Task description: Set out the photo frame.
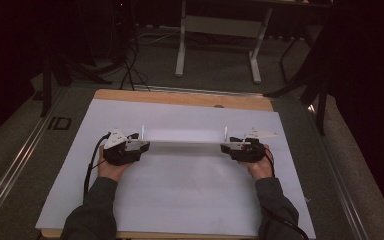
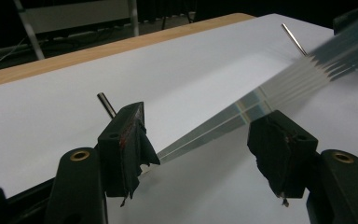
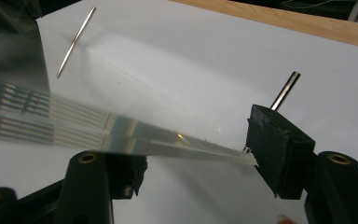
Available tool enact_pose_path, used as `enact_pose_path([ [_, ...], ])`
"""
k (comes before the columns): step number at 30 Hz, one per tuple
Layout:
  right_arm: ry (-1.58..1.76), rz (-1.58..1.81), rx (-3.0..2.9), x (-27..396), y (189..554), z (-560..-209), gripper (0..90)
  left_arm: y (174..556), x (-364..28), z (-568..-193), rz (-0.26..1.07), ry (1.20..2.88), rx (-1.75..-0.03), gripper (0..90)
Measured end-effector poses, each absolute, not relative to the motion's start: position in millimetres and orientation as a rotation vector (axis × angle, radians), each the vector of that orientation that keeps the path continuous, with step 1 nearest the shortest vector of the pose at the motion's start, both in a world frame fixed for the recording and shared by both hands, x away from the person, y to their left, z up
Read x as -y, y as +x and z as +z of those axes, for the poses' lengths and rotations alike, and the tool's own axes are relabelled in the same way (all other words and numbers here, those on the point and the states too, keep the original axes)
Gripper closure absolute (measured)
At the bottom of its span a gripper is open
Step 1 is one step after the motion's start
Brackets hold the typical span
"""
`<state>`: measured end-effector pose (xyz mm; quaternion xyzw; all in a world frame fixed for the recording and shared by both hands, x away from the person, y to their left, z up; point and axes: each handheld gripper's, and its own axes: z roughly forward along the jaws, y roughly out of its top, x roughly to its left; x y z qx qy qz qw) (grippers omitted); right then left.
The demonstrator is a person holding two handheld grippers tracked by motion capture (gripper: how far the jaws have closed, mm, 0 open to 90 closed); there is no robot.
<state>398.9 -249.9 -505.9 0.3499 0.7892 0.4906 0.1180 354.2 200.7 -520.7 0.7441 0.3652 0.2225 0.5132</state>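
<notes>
- Holding a clear plastic strip (image 1: pixel 182 144) between us, we're judging this as somewhere mid-job: it's already up off the white sheet (image 1: pixel 180 200) and spanning the gap from the left gripper (image 1: pixel 139 145) at 9 o'clock to the right gripper (image 1: pixel 226 147) at 3 o'clock.
- We're guessing what's left is carrying it somewhere or setting it down; nothing is showing a target spot, so that part is open.
- Two thin metal pins (image 1: pixel 142 131) are standing up near the strip's ends in the high view. We can't tell whether they belong to the strip or sit in the board.
- Fingers: in the left gripper view the jaws are standing apart, with the strip's end (image 2: pixel 200 135) running between them and touching the left pad (image 2: pixel 137 140) at most. Not looking like a firm pinch.
- In the right gripper view the strip (image 3: pixel 168 140) is lying across the jaws, its tip meeting the right pad (image 3: pixel 270 140). The jaws look apart here too, so it's more resting than clamped.
- The high view is giving us the whole span and both hands; the gripper views are giving the contact details plus the faint ribbing on the far end (image 2: pixel 317 70).
</notes>
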Motion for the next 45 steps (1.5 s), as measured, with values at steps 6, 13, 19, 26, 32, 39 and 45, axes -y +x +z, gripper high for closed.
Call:
enact_pose_path([
  [6,1.076,1.478,-2.275,250.5,402.4,-505.0,38.3,354.7,-200.1,-519.6,0.556,1.74,-0.879,43.5],
  [13,1.056,1.441,-2.23,246.0,402.8,-500.8,41.8,359.7,-198.4,-517.6,0.577,1.723,-0.898,43.5],
  [19,1.068,1.439,-2.202,244.4,404.4,-499.6,42.9,366.0,-195.4,-516.8,0.586,1.733,-0.908,42.0],
  [26,1.085,1.438,-2.127,240.9,405.2,-500.9,44.1,372.2,-190.8,-513.6,0.624,1.746,-0.928,42.0],
  [32,1.065,1.378,-2.106,236.0,407.5,-498.0,47.0,379.8,-187.5,-511.8,0.624,1.748,-0.953,41.1],
  [39,1.032,1.3,-2.109,230.5,412.2,-495.3,48.8,387.9,-182.9,-509.3,0.642,1.762,-0.97,40.2],
  [45,1.031,1.291,-2.114,230.1,420.0,-493.9,50.4,395.0,-181.0,-506.7,0.652,1.777,-0.985,40.0],
])
